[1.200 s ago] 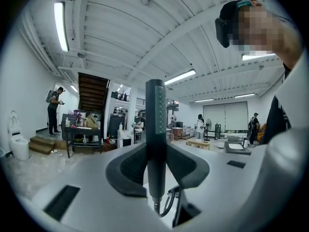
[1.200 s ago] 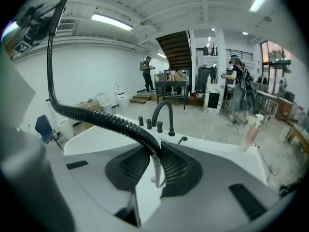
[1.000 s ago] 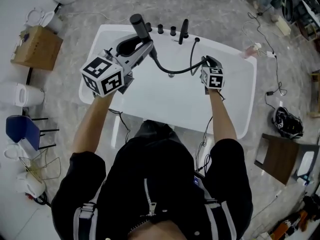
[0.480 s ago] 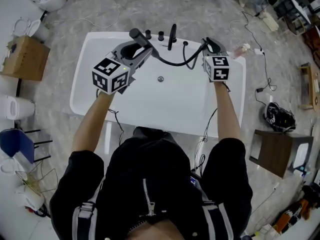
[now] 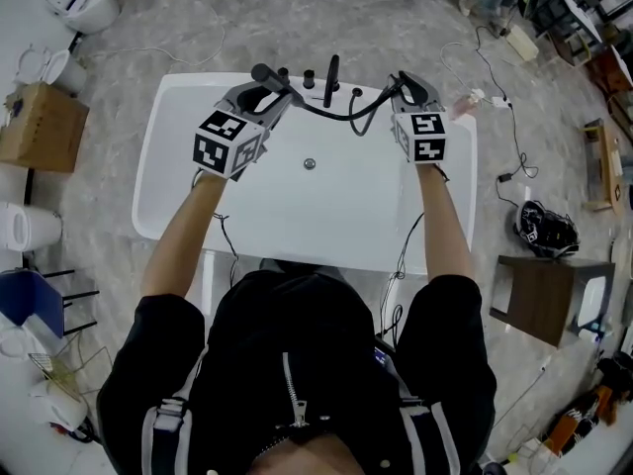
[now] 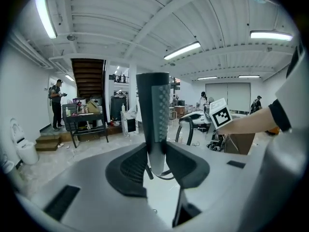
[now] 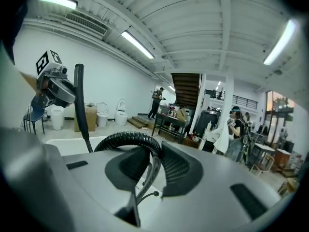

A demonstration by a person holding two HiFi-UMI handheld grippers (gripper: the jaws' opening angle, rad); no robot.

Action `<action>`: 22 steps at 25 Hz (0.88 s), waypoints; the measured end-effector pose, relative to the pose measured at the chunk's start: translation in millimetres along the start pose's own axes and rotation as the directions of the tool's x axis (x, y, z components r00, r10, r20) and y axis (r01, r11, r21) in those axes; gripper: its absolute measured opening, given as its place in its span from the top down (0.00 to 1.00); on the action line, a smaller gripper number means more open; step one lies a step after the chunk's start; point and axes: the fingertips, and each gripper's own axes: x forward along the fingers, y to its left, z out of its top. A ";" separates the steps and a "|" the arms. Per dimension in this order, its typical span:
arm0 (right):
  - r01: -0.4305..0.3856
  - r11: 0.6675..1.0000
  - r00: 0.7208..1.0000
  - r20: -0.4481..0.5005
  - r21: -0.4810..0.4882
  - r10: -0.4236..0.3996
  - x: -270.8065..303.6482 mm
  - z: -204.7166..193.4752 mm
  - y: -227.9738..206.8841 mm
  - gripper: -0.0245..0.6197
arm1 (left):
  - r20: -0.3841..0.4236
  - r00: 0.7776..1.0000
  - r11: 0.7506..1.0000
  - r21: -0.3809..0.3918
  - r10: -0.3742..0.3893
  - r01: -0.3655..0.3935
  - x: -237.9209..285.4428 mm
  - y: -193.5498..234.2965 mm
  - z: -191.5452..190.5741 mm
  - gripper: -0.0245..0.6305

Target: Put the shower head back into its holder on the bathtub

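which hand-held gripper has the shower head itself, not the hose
The left hand-held gripper: it clamps the shower head; the right hand-held gripper grips only the hose.

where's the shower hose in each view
head view: the hose is upper middle, a dark curve sagging over the bathtub near its far rim.
left gripper view: right of centre, a small dark arch in the distance.
right gripper view: centre, arching up out of the right tongs.
shared landmark: the white bathtub shows in all three.
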 end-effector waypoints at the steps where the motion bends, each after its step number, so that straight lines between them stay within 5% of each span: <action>1: -0.001 1.000 1.000 -0.003 -0.003 0.001 1.2 -0.2 0.4 0.84 | -0.005 1.000 1.000 0.000 0.001 -0.001 1.7 1.0 -1.7 0.76; 8: 0.017 1.000 1.000 -0.015 -0.020 -0.017 19.4 7.0 -16.6 0.85 | 0.015 1.000 1.000 -0.002 -0.011 0.011 17.7 -0.6 7.2 0.76; 15: 0.072 0.994 0.996 0.054 -0.078 -0.068 30.8 63.5 -57.6 0.85 | 0.069 0.997 1.000 0.001 -0.022 0.022 32.8 -0.3 35.5 0.76; 22: 0.126 0.991 0.988 0.097 -0.032 -0.123 53.1 100.4 -97.3 0.85 | 0.086 0.996 1.000 0.007 -0.027 0.026 53.8 8.8 55.7 0.76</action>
